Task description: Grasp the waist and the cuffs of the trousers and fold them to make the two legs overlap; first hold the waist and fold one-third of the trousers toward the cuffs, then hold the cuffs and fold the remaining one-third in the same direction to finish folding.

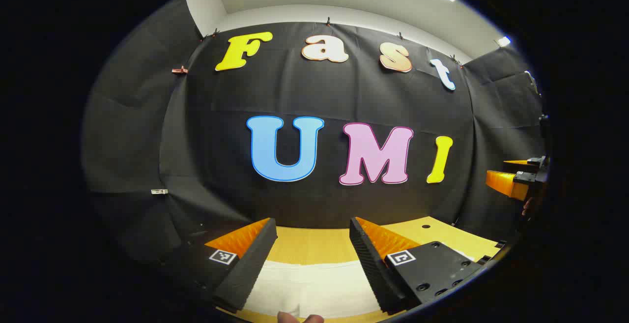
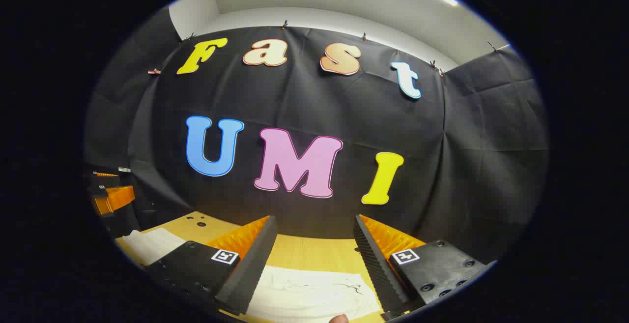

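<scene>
Left gripper view has the white trousers point(image 1: 314, 286) lying flat on the yellow wooden table point(image 1: 304, 244), low in the picture and right under the left gripper point(image 1: 313, 234). That gripper is held above the cloth and faces level toward the booth's black wall, with its jaws spread wide and nothing between them. The far edge of the trousers runs straight across between the two fingers point(image 1: 366, 249), and bare table lies beyond it up to the wall. A fingertip point(image 1: 300, 318) of the person peeps in at the bottom edge. Far off at the right rim, the right gripper point(image 1: 513, 178) hangs in the air.

Right gripper view shows the same white trousers point(image 2: 314, 293), here creased, under the right gripper point(image 2: 314, 232), whose jaws also stand wide and hold nothing. The cloth's far edge stops short of the wall, leaving a strip of table point(image 2: 314, 254) open. More white cloth lies at the left, and beyond it the left gripper point(image 2: 110, 195) sits near the left rim.
</scene>
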`<state>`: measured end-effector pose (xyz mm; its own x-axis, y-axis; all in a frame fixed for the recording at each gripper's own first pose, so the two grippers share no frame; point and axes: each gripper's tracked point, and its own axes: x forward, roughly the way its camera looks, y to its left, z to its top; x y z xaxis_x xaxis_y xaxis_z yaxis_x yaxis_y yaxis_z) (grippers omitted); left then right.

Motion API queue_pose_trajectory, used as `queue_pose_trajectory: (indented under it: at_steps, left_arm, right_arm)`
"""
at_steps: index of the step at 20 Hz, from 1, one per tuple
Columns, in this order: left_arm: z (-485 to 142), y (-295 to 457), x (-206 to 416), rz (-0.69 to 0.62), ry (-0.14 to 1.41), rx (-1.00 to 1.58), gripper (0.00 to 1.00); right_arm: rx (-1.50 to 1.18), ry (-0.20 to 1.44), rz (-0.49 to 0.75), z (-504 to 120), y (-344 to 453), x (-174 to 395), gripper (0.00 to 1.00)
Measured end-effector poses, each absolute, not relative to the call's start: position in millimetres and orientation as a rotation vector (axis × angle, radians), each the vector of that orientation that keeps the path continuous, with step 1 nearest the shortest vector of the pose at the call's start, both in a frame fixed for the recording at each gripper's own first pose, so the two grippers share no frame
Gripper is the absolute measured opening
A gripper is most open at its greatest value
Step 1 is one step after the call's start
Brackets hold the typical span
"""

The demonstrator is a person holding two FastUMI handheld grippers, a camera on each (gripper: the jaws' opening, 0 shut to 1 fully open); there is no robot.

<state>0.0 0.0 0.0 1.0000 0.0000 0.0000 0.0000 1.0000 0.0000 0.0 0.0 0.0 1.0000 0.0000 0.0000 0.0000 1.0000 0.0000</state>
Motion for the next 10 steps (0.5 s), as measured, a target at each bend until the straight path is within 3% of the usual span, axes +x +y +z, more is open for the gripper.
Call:
queue_pose_trajectory:
  at_steps: [10]
  left_arm:
    - [-5.0,-1.0,7.6,0.007,0.012,-0.002,0.95]
  right_arm:
    - [0.005,0.012,-0.004,-5.7,-3.0,5.0,0.96]
